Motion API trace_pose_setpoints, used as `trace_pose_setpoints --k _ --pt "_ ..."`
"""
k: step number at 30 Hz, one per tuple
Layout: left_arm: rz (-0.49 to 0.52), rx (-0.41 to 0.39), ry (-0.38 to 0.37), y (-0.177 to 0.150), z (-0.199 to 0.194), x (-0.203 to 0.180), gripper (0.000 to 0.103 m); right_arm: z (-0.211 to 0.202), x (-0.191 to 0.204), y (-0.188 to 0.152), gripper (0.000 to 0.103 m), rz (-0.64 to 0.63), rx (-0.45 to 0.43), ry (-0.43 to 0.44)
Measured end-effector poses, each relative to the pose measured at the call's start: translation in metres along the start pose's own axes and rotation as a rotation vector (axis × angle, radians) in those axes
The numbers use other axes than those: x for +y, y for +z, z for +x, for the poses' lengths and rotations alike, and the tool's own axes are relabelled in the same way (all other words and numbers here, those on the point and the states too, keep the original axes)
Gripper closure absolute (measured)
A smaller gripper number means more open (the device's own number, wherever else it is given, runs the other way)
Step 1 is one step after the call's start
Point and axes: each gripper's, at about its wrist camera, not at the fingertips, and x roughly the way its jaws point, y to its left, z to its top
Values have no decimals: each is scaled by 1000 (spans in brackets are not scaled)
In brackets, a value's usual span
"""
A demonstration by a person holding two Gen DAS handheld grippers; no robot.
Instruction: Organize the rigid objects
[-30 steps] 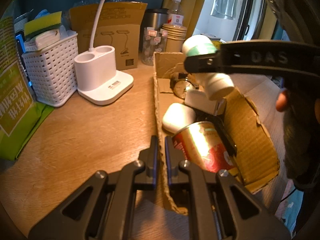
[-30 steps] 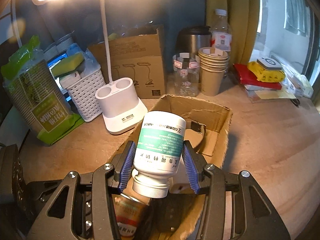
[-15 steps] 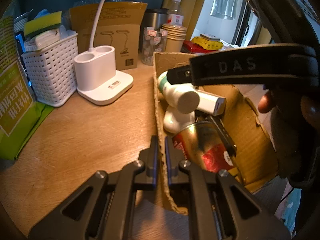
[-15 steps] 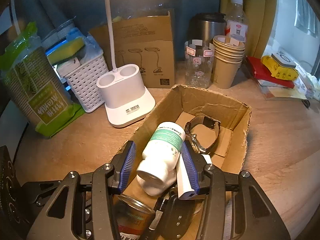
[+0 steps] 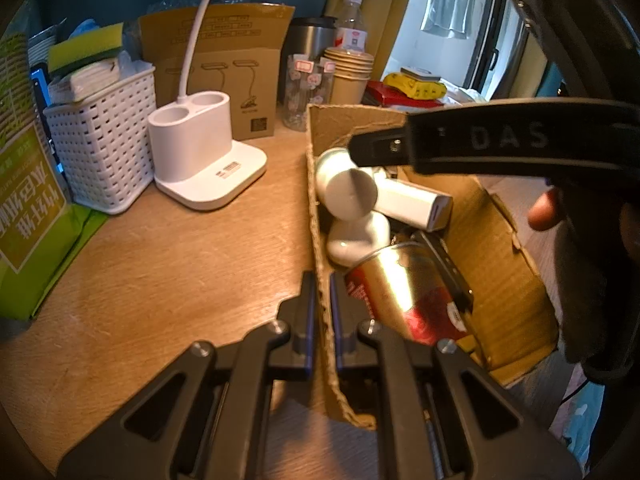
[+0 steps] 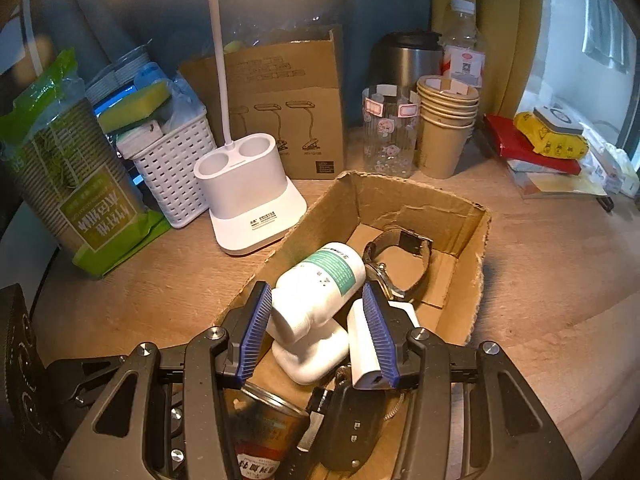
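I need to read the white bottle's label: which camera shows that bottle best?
The right wrist view: the white bottle lies on its side in the box with its green label facing up. The left wrist view shows mostly its cap end.

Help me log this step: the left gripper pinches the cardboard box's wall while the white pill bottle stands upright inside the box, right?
Not quite. The left gripper does pinch the cardboard box wall, but the white pill bottle lies tilted on other items, as the right wrist view shows.
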Motion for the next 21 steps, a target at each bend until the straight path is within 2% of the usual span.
trace_pose_setpoints --k 21 --pt "19 -1 29 0 0 -4 94 -70 -24 -35 52 95 -111 -114"
